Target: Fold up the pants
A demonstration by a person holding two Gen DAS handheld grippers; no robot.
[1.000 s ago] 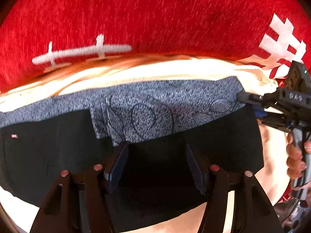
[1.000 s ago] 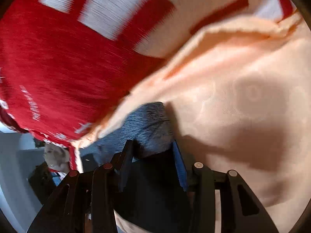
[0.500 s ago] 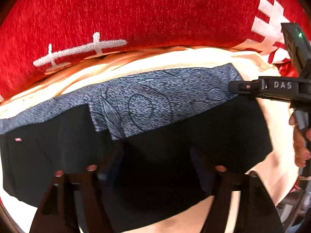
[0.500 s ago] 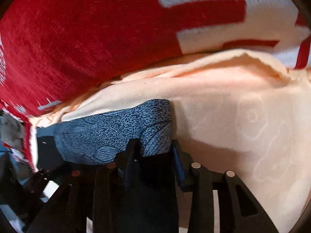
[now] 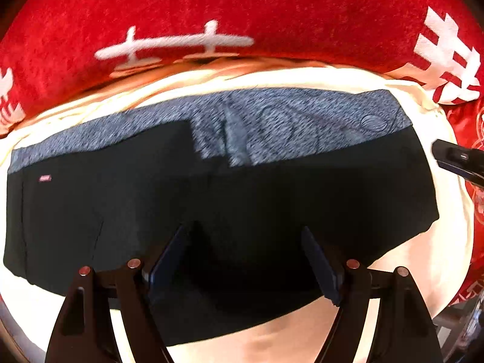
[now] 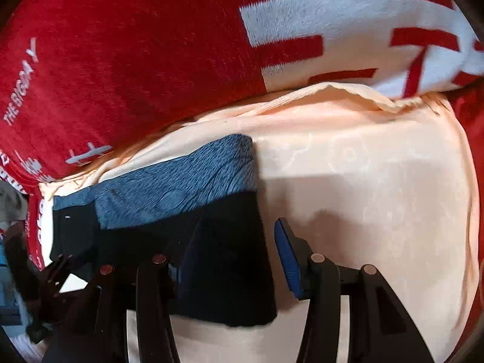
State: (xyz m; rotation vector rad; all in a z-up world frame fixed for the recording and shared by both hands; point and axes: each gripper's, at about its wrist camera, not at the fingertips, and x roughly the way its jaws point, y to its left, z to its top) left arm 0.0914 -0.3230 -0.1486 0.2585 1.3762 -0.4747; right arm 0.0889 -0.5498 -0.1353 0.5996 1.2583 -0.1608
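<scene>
Step in hand, judged: a fold looks laid down and released. The black pants with a blue-grey patterned fabric band are lying flat as a wide folded rectangle on the pale peach patterned sheet, patterned band along the far edge.

Left gripper: jaws spread wide, nothing clamped; it is held low over the near middle of the pants, contact cannot be told.

Right gripper: jaws apart, nothing pinched; the right end edge of the pants is seen between the two blue pads, cloth lying flat, not lifted.

Next move, as a judgement: another fold across the long axis is probably needed. One end would have to be pinched through all layers, lifted and carried over to the other end, edges kept aligned so the layers are not dragged apart.

Surface: soft bedding, so sliding is likely poor. A red plush blanket with white lettering is bunched behind the sheet. Little of the room is seen.
</scene>
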